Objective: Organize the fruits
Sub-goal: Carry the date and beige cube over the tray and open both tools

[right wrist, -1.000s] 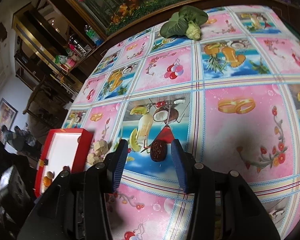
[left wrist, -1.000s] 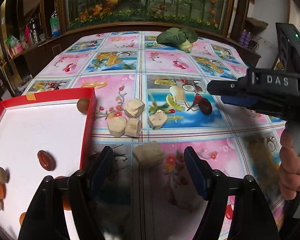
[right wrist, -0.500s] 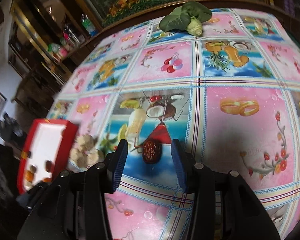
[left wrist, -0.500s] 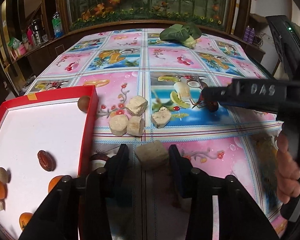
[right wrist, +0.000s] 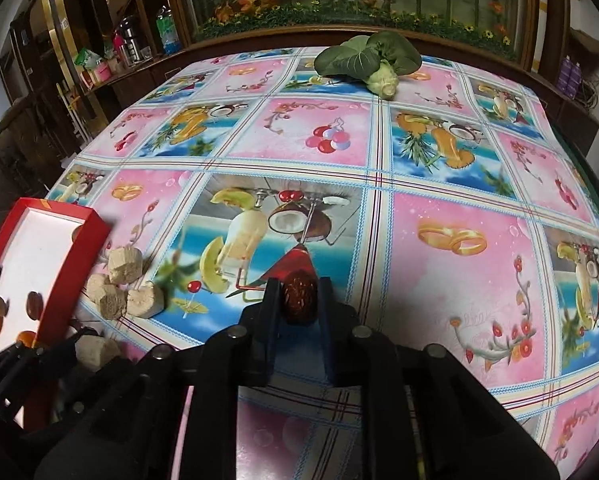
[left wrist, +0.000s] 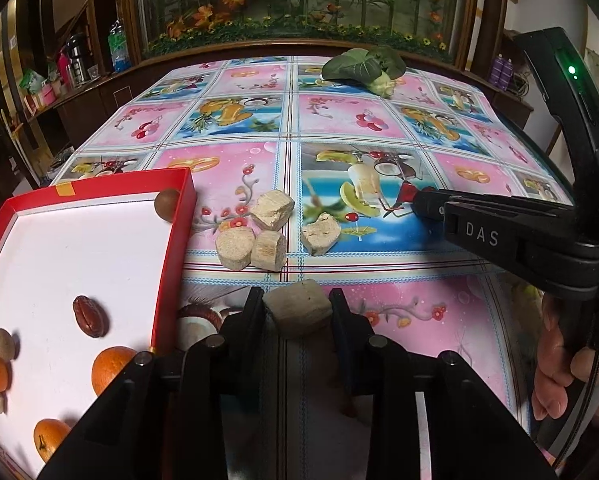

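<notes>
With my left tongs [left wrist: 297, 312] pinching a beige chunk [left wrist: 298, 311] and right tongs [right wrist: 298, 300] pinching a red date [right wrist: 298, 298], I judge lifting both toward the red tray [left wrist: 171, 256] at left comes next.

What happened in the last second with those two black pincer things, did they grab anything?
Yes. The left gripper closed from wide open onto the beige chunk, and the right gripper closed onto the dark red date. Both pieces seem to be still at the tablecloth. The four loose chunks, the red tray with its fruit and the leafy vegetable stayed put.
</notes>
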